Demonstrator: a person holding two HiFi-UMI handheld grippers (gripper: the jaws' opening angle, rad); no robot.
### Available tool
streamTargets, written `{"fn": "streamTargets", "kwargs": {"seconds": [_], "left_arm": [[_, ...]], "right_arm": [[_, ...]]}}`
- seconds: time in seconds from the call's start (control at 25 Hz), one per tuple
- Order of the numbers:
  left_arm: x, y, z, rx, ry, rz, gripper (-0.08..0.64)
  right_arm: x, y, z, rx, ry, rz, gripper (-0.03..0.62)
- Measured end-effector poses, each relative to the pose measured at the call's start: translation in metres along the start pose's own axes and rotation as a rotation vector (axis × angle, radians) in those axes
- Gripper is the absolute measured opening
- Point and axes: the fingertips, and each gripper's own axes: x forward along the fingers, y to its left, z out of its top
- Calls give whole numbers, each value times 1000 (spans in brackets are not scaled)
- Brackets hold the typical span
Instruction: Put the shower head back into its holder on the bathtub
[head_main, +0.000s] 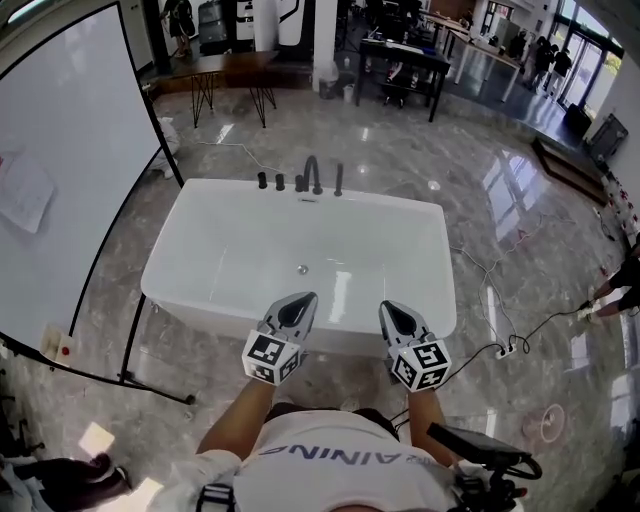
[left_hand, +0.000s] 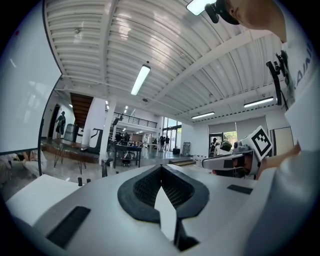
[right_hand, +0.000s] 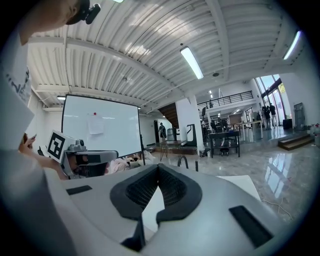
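- The left gripper (head_main: 305, 300) and right gripper (head_main: 388, 308) are hovering shut and empty over the bathtub (head_main: 190, 305) near rim
- The shower head (head_main: 339, 180) is seemingly standing beside the faucet (head_main: 312, 172), well apart; reaching across level and opening the jaws early is looking wise
- The head view is showing the whole tub, while the gripper views are confirming the pads meeting
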Motion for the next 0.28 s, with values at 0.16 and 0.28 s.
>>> {"fn": "streamTargets", "kwargs": {"seconds": [0.16,0.28], "left_arm": [[-7,12,-4,-9,9,-6,17],[-10,22,-3,4,21,-6,17]], "right_arm": [[7,8,-6,18,14,-27,11],[18,13,-4,19,12,-27,11]]}}
